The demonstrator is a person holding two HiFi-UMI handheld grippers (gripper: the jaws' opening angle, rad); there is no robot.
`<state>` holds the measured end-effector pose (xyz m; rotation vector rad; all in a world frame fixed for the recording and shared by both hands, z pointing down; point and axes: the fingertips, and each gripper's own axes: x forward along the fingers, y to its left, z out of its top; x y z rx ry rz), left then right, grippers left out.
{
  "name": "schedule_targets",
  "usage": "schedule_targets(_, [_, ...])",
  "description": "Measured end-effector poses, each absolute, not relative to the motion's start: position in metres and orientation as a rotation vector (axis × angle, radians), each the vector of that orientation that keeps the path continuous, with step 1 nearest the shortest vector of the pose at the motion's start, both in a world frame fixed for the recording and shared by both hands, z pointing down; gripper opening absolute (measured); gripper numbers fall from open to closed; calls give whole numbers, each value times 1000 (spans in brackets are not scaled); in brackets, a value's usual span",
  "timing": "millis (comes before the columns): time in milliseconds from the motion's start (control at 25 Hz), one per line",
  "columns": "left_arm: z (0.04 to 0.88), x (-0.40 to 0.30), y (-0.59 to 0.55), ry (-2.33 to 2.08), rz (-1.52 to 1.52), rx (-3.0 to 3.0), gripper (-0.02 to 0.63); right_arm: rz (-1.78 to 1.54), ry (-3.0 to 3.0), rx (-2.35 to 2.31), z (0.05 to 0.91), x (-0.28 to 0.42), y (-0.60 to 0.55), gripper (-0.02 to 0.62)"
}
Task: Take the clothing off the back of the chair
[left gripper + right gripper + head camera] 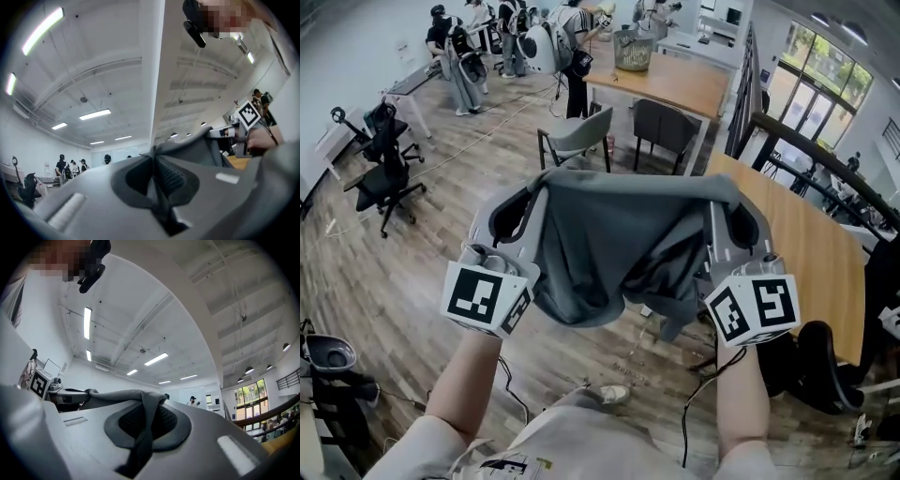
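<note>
A cable (683,431) hangs from the right claw (727,202) past the person's forearm. I judge a loose loop could snag the cloth if the hands come in toward the body.

Both claws are clamped on the garment (614,244). The left claw (525,202) pinches one top corner and the right claw the other. Each gripper view shows a thin fold of grey cloth squeezed between closed jaws. The garment hangs in the air between them, taut along its top edge and sagging below, clear of any chair back.

The grip is the main risk. Only a narrow fold sits in each claw, so a sharp tug or hands spread wider may pull a corner free. The cloth would then swing from one claw and drop toward the floor (394,272). The lower hem dangles well under the hands and could drag or catch underfoot if lowered.

Further off, the worktop (797,253) edge lies near the right claw, and a swing that way could knock the claw against it. Beyond the garment stand a grey chair (577,141) and a dark chair (664,131). The cloth blocks the view straight ahead, so a blind step forward risks a bump. I can't tell which chair it came from.
</note>
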<state>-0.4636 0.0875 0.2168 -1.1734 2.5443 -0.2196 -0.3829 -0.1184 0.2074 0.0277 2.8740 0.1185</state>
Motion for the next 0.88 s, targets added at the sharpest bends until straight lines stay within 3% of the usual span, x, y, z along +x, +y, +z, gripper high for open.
schedule_targets(880, [332, -454, 73, 2727, -365, -1262, 11, 98, 3072, 21, 323, -376, -132, 11])
